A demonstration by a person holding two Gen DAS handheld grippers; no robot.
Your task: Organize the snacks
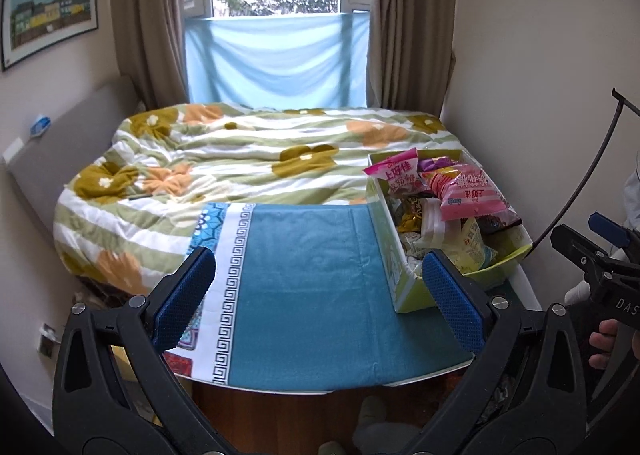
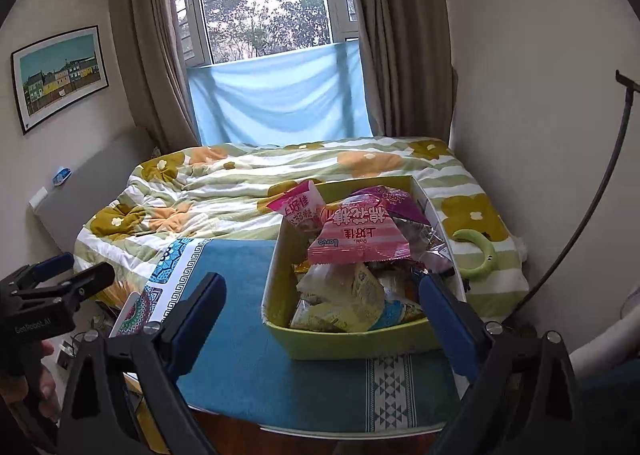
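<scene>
Here, line by line:

Left gripper [image 1: 320, 295]: spread wide, holding nothing, hovering over the bare cloth [image 1: 304, 287].
Right gripper [image 2: 324, 319]: spread wide too, holding nothing, framing the near end of the box [image 2: 352, 343].
Box: green, open-topped, resting on the cloth at its right side, next to the quilt [image 1: 224, 159].
Snacks [image 2: 352, 255]: heaped loosely inside the box, above the rim in places, none seen out on the cloth.
Top of heap: pink bag [image 2: 358, 235] lying highest, a second pink bag [image 2: 298, 207] leaning over the far-left wall.
Lower layer: yellow packs [image 2: 340, 295] near the front wall, partly buried.
Stage: ambiguous; fits a full box waiting to be sorted out onto the cloth, and equally a box just filled and tidied.
If picking: best from the top bag, gripped at a sealed edge, not the puffed middle, to avoid crushing or slipping.
Approach: straight down from above, fingers clear of the box walls.
Risk: neighbouring bags dragged over the rim; box sliding on the cloth.
Support: left gripper free to steady the box's left wall.
Green ring [image 2: 480, 255]: on the quilt, right of the box, apart from the snacks.
</scene>
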